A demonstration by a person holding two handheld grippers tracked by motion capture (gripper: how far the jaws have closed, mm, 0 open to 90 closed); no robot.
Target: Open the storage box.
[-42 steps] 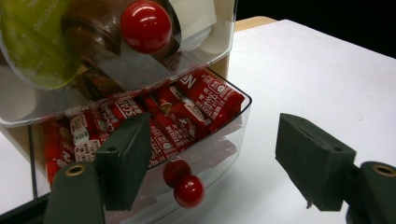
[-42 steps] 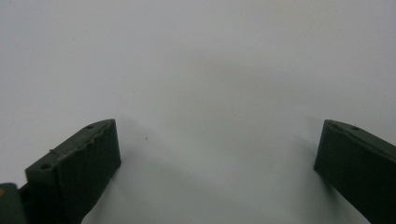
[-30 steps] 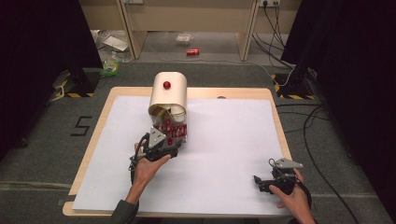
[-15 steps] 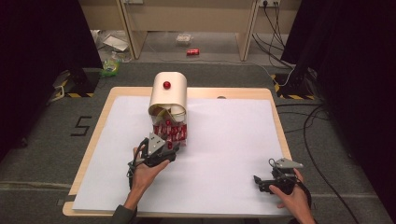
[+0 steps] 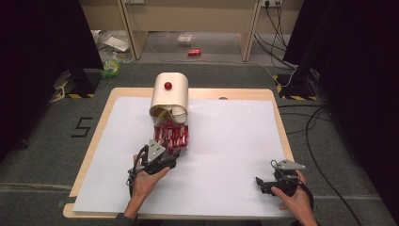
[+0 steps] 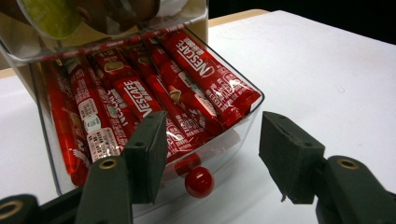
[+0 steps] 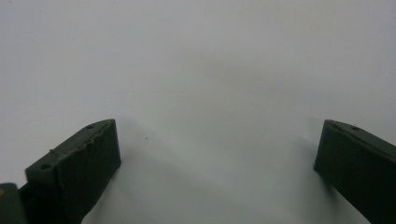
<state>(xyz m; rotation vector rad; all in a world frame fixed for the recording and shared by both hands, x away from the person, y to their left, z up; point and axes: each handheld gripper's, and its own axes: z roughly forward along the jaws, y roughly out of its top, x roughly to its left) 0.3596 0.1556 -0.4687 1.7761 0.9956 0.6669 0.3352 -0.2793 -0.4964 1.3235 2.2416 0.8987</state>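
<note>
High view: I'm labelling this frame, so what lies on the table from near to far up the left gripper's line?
Left hand → left gripper → clear drawer of red coffee sticks → beige dispenser → its red knob.

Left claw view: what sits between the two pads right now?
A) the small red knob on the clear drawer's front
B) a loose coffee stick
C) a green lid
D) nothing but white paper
A: the red knob on the clear drawer sits between the left claw pads, untouched.

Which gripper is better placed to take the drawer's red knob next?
Left. The left gripper has the red knob between its parted jaws; the right gripper sits far off on bare paper.
</note>
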